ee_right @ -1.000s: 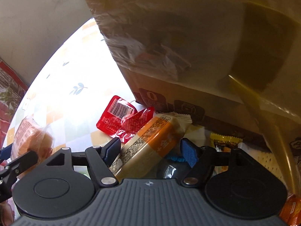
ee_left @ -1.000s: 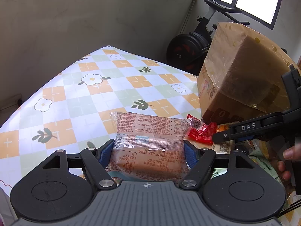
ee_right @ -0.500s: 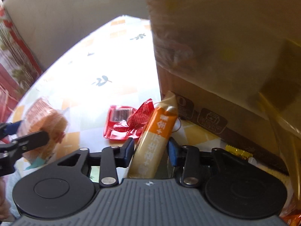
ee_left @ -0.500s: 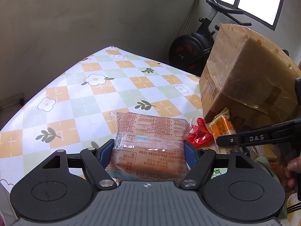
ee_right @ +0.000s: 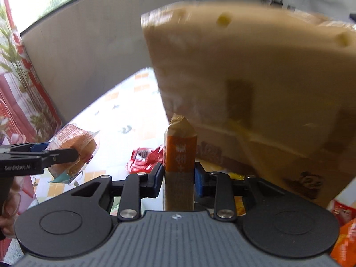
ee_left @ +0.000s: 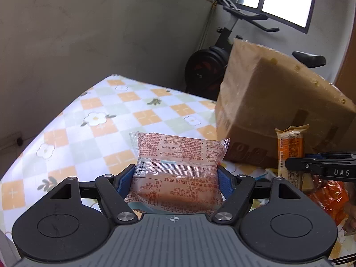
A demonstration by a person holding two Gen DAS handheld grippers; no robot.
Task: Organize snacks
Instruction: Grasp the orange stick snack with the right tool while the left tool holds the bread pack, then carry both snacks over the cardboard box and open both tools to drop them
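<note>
Two snacks are held up over the surface point(ee_left: 142, 115): an orange snack bar point(ee_right: 179, 155), standing upright, is pinched in the right gripper point(ee_right: 179, 179), whose jaws have just been closing. A pink bread pack point(ee_left: 178, 166) is squeezed sideways in the left gripper point(ee_left: 175, 178). The cardboard box point(ee_right: 255, 84) is right behind the bar, nearer the right hand.

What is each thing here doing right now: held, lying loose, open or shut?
Left gripper: shut on the pink bread pack.
Pink bread pack: held off the table.
Right gripper: fingers just closed on the orange snack bar.
Orange snack bar: held upright.
Red wrapper: lying loose on the table.
Cardboard box: standing on the table, flaps up.
</note>
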